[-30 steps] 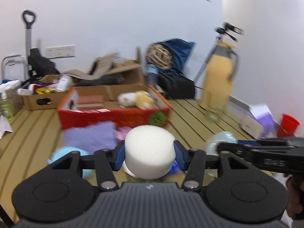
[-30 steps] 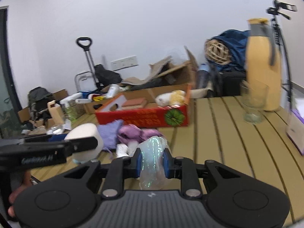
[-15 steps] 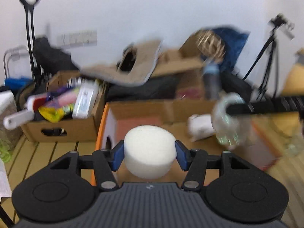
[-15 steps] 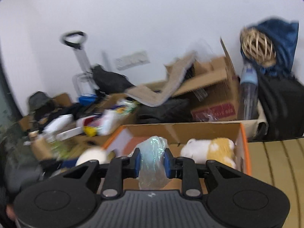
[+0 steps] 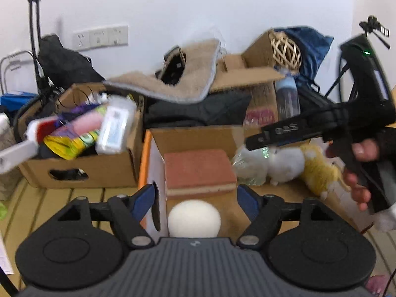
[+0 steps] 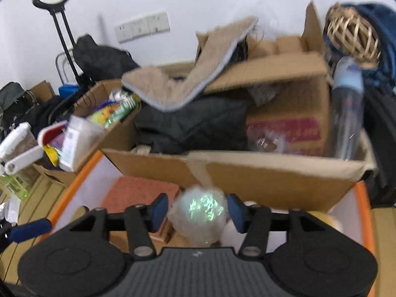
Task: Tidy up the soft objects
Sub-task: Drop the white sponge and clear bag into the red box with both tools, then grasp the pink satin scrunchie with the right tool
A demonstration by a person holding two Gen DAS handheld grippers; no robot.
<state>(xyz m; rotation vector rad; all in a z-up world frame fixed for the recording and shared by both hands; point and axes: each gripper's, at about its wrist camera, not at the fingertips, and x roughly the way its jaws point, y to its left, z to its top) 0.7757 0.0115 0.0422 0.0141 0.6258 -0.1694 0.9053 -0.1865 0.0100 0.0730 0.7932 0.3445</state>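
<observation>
Both hand-held grippers, left (image 5: 195, 198) and right (image 6: 196, 209), have just spread: one sponge (image 5: 194, 219), one blurred shiny ball (image 6: 199, 215) loose between.

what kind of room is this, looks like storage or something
Probably a spare or storage room used for sorting, not a tidy living space. Open cardboard boxes stuffed with odds and ends stand against a bare white wall, a folding hand trolley leans there, and a camera tripod stands in the corner.

Wicker ball (image 5: 287, 50) above clear bottle (image 5: 286, 99), wall sockets (image 5: 100, 37) behind.
</observation>
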